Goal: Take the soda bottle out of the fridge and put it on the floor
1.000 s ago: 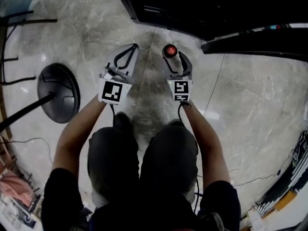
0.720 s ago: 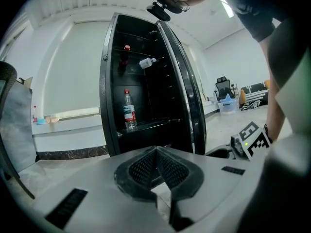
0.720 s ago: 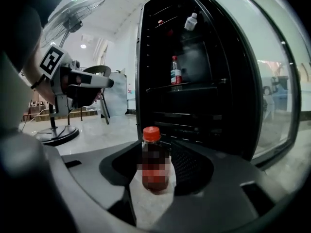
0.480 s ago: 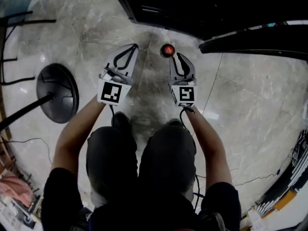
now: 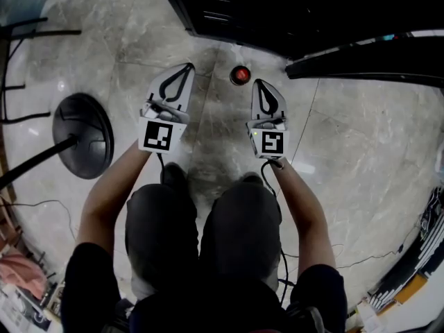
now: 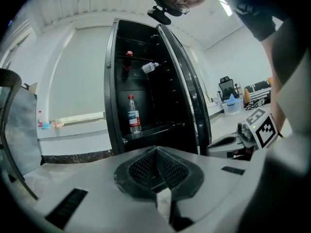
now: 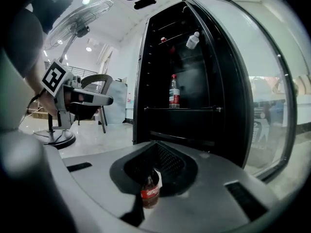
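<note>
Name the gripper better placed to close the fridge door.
Right, probably: the right gripper, shut and empty, lies nearer the open fridge door; the left gripper sits beyond the soda bottle.

— Where was the soda bottle (image 5: 240, 74)?
— I saw it standing upright on the pale marble floor (image 5: 139, 40). It was small, with a red cap, a red label and dark soda inside.
— And the fridge (image 5: 277, 5)?
— Black, door open, just behind the bottle.
</note>
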`<control>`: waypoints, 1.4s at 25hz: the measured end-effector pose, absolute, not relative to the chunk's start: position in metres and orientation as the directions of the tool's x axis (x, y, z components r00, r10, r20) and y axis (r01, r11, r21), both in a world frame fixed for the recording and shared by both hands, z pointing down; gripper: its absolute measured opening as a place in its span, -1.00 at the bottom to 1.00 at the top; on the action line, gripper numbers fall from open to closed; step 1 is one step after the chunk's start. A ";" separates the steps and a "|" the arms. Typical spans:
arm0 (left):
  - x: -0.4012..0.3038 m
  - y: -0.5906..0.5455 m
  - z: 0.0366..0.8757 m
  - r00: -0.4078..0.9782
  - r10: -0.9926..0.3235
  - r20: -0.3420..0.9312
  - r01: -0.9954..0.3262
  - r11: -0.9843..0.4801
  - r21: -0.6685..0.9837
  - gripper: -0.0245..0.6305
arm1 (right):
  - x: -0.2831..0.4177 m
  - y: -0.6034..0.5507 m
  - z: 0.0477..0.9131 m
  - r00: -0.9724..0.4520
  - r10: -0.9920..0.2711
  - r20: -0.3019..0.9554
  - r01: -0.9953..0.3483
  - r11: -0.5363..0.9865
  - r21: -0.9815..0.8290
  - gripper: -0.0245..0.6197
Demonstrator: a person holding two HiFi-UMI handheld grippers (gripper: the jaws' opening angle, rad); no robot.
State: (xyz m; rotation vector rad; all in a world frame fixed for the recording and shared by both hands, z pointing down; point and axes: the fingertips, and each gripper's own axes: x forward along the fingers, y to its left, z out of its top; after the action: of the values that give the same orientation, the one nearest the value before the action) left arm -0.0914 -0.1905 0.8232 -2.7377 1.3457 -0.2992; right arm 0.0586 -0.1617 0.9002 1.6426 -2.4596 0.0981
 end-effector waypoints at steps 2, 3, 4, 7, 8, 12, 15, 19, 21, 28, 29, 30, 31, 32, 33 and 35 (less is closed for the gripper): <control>-0.091 -0.191 0.819 0.592 -0.794 0.137 -0.780 -0.608 -0.148 -0.85 | 0.060 -0.165 0.894 -0.370 -0.910 0.187 -0.922 0.384 0.048 -0.86; -0.091 -0.192 0.816 0.590 -0.796 0.134 -0.783 -0.605 -0.146 -0.85 | 0.061 -0.166 0.889 -0.369 -0.910 0.187 -0.923 0.383 0.045 -0.86; -0.091 -0.192 0.811 0.588 -0.798 0.130 -0.785 -0.602 -0.144 -0.85 | 0.062 -0.167 0.883 -0.369 -0.910 0.187 -0.923 0.383 0.043 -0.86; -0.093 -0.193 0.794 0.582 -0.803 0.129 -0.791 -0.596 -0.142 -0.85 | 0.065 -0.170 0.861 -0.369 -0.911 0.184 -0.922 0.384 0.049 -0.87; -0.093 -0.193 0.785 0.581 -0.804 0.125 -0.791 -0.595 -0.142 -0.85 | 0.066 -0.171 0.852 -0.370 -0.912 0.177 -0.922 0.383 0.049 -0.86; -0.092 -0.191 0.748 0.582 -0.803 0.124 -0.792 -0.595 -0.136 -0.85 | 0.066 -0.174 0.816 -0.366 -0.906 0.212 -0.924 0.381 0.036 -0.87; -0.091 -0.190 0.714 0.580 -0.806 0.119 -0.794 -0.592 -0.136 -0.85 | 0.063 -0.172 0.784 -0.368 -0.898 0.241 -0.923 0.385 0.026 -0.87; -0.093 -0.186 0.668 0.583 -0.801 0.136 -0.782 -0.598 -0.172 -0.85 | 0.060 -0.172 0.732 -0.368 -0.912 0.182 -0.924 0.381 0.038 -0.87; -0.094 -0.186 0.645 0.581 -0.802 0.138 -0.779 -0.598 -0.188 -0.85 | 0.062 -0.170 0.708 -0.358 -0.913 0.197 -0.928 0.371 0.035 -0.87; -0.095 -0.179 0.554 0.563 -0.818 0.118 -0.805 -0.576 -0.142 -0.85 | 0.063 -0.157 0.620 -0.343 -0.917 0.205 -0.935 0.354 0.020 -0.87; -0.094 -0.177 0.540 0.564 -0.817 0.119 -0.805 -0.577 -0.138 -0.85 | 0.064 -0.155 0.606 -0.339 -0.918 0.206 -0.936 0.350 0.018 -0.87; -0.092 -0.176 0.525 0.567 -0.815 0.118 -0.804 -0.579 -0.139 -0.85 | 0.065 -0.154 0.591 -0.336 -0.919 0.207 -0.938 0.347 0.017 -0.87; -0.090 -0.174 0.510 0.569 -0.814 0.116 -0.802 -0.580 -0.141 -0.85 | 0.065 -0.153 0.576 -0.333 -0.918 0.215 -0.939 0.345 0.018 -0.87; -0.089 -0.172 0.495 0.570 -0.814 0.116 -0.801 -0.581 -0.143 -0.85 | 0.066 -0.151 0.562 -0.330 -0.916 0.228 -0.939 0.343 0.021 -0.87; -0.088 -0.170 0.481 0.566 -0.816 0.117 -0.805 -0.578 -0.135 -0.85 | 0.067 -0.149 0.548 -0.326 -0.916 0.232 -0.940 0.341 0.025 -0.87; -0.088 -0.167 0.453 0.551 -0.825 0.124 -0.819 -0.563 -0.111 -0.85 | 0.068 -0.148 0.516 -0.323 -0.926 0.197 -0.941 0.336 0.032 -0.87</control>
State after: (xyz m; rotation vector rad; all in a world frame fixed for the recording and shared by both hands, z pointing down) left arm -0.0884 -0.1670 0.4533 -2.7308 1.4477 -0.2511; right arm 0.0677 -0.1479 0.5160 1.7085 -2.4149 0.1309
